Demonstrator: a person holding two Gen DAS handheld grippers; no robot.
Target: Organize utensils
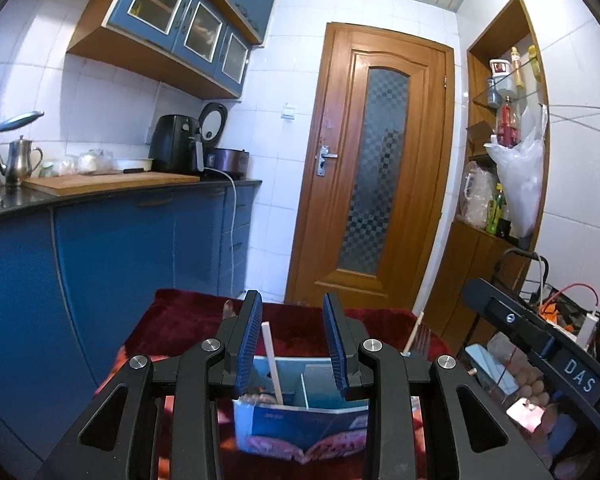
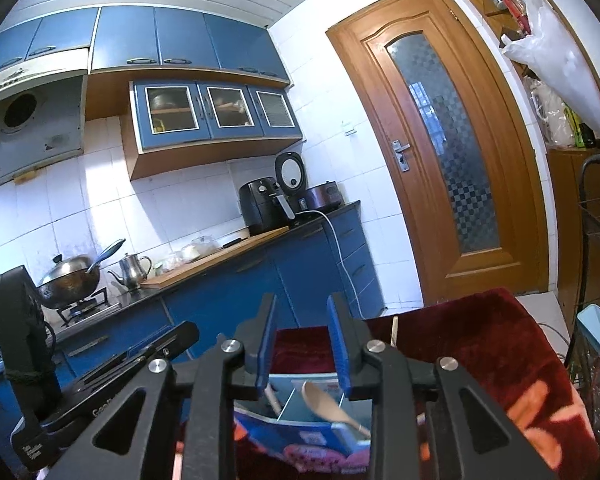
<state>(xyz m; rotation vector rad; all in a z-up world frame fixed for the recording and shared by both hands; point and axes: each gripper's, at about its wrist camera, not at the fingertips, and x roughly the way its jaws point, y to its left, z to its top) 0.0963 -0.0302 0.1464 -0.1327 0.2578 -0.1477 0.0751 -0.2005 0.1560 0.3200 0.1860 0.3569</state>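
A blue cardboard organizer box [image 1: 300,424] with a divider sits on a dark red cloth [image 1: 188,316]. In the left wrist view a pale chopstick [image 1: 271,360] leans in its left compartment, and a fork with a wooden handle [image 1: 418,334] stands behind the box at the right. My left gripper [image 1: 293,344] is open and empty just above the box. In the right wrist view a wooden spoon [image 2: 328,404] lies in the right compartment of the box [image 2: 300,428]. My right gripper [image 2: 302,344] is open and empty above it.
Blue kitchen cabinets [image 1: 120,248] and a counter with a kettle [image 1: 18,160], cutting board [image 1: 108,182] and air fryer [image 1: 176,150] run along the left. A wooden door [image 1: 372,168] is ahead. A shelf niche [image 1: 504,120] and a wire cart [image 1: 540,280] stand at the right.
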